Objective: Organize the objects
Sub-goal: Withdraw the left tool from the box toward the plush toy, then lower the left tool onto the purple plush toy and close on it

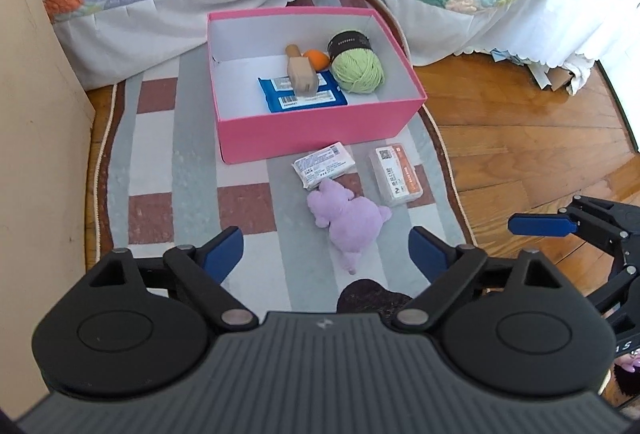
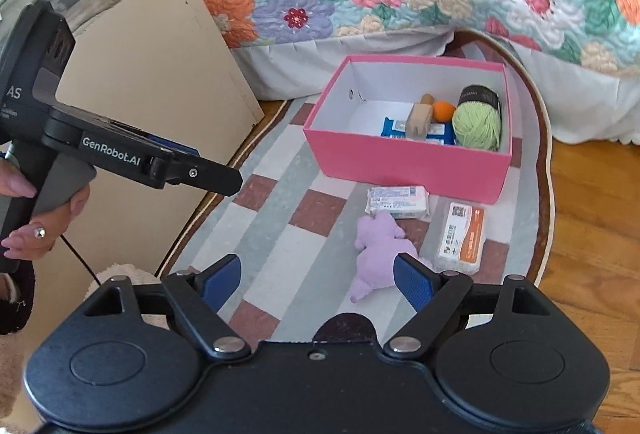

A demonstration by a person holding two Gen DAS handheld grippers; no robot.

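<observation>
An open pink cardboard box [image 1: 320,138] on a striped rug already holds green yarn [image 1: 358,68] and other items, while a purple plush toy [image 1: 348,220] and two wrapped packets remain just outside, near both empty, wide-open grippers, left gripper [image 1: 326,254] and right gripper [image 2: 316,282].

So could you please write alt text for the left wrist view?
The open left gripper hangs over a purple plush toy on a striped rug, beside two wrapped packets. Behind them, a pink box holds green yarn.
</observation>
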